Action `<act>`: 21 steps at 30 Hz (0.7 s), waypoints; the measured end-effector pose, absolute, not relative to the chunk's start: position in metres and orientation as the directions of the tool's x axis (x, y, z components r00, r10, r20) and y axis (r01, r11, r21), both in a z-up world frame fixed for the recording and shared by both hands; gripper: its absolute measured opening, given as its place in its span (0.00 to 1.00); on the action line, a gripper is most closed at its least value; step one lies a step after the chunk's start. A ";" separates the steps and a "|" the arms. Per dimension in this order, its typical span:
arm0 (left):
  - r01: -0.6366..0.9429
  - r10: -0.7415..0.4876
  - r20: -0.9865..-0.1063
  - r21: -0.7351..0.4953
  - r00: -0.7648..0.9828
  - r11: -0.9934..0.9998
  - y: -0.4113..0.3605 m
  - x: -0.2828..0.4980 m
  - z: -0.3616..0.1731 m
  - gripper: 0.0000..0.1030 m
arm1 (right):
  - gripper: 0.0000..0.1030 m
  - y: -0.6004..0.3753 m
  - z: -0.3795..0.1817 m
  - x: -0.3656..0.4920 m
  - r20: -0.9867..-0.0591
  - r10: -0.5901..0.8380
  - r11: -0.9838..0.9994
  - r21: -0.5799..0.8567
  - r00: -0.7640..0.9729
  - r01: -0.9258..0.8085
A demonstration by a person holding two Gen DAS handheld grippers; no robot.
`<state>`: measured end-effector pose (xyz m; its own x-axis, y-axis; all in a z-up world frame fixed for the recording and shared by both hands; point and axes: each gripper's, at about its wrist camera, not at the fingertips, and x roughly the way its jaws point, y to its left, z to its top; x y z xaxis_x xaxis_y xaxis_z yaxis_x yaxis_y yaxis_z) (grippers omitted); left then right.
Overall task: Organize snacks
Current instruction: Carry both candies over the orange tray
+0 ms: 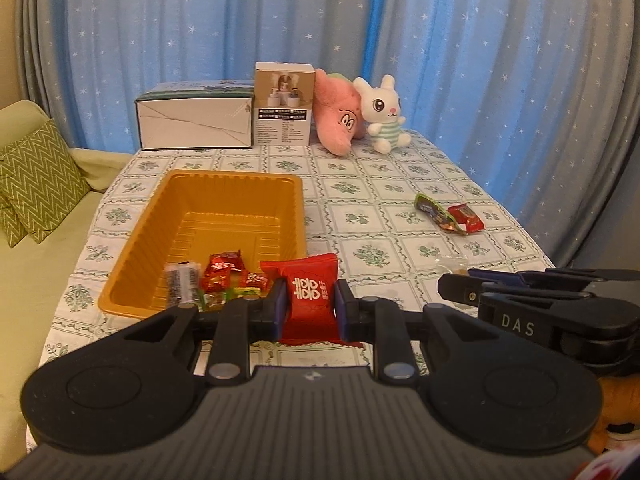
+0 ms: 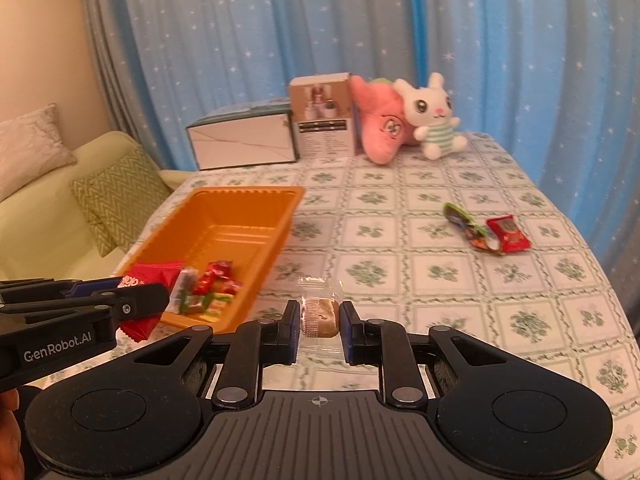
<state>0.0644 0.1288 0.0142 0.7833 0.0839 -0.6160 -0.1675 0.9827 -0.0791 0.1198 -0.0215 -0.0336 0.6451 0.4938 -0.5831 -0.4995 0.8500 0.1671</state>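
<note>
Between the left gripper's [image 1: 308, 307] clamped jaws sits a red snack packet [image 1: 310, 294], just beside the orange tray [image 1: 160, 216] of sweets, while the right gripper's [image 2: 320, 322] jaws flank a clear-wrapped biscuit [image 2: 322, 312] on the table [image 2: 460, 280].

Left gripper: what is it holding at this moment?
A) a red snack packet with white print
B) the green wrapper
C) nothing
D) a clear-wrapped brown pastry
A: in the left wrist view the left gripper has its fingers closed on the red snack packet, near the orange tray; the clear-wrapped pastry sits between the right gripper fingers.
</note>
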 end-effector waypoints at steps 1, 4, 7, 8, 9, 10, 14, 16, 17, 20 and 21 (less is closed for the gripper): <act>-0.173 0.088 -0.617 -0.079 0.782 0.982 0.132 0.064 0.015 0.21 | 0.20 -0.018 -0.033 0.119 -0.583 0.498 0.846 0.166 0.642 -0.506; -0.191 0.102 -0.618 -0.079 0.780 0.978 0.143 0.061 0.017 0.21 | 0.20 -0.008 -0.032 0.119 -0.583 0.511 0.836 0.167 0.632 -0.523; -0.207 0.116 -0.617 -0.078 0.778 0.975 0.154 0.060 0.019 0.21 | 0.20 0.002 -0.032 0.119 -0.583 0.522 0.826 0.164 0.622 -0.539; -0.214 0.122 -0.616 -0.078 0.778 0.974 0.157 0.060 0.020 0.21 | 0.20 0.006 -0.033 0.119 -0.584 0.525 0.824 0.164 0.620 -0.543; -0.219 0.126 -0.616 -0.077 0.777 0.973 0.161 0.060 0.021 0.21 | 0.20 0.009 -0.033 0.120 -0.585 0.527 0.821 0.163 0.616 -0.547; -0.224 0.131 -0.616 -0.076 0.777 0.971 0.164 0.060 0.022 0.21 | 0.20 0.012 -0.033 0.120 -0.585 0.530 0.818 0.163 0.614 -0.551; -0.246 0.146 -0.616 -0.079 0.774 0.966 0.179 0.060 0.024 0.21 | 0.20 0.025 -0.033 0.123 -0.588 0.540 0.806 0.157 0.602 -0.570; -0.255 0.153 -0.617 -0.081 0.772 0.964 0.185 0.061 0.024 0.21 | 0.20 0.031 -0.034 0.125 -0.589 0.544 0.802 0.155 0.597 -0.577; -0.259 0.156 -0.618 -0.080 0.770 0.962 0.188 0.061 0.024 0.21 | 0.20 0.035 -0.034 0.125 -0.589 0.547 0.798 0.154 0.594 -0.582; -0.270 0.165 -0.620 -0.079 0.767 0.960 0.196 0.063 0.024 0.21 | 0.20 0.044 -0.035 0.127 -0.592 0.554 0.791 0.155 0.585 -0.592; -0.272 0.166 -0.621 -0.079 0.766 0.959 0.199 0.064 0.024 0.21 | 0.20 0.047 -0.035 0.128 -0.593 0.556 0.789 0.156 0.582 -0.595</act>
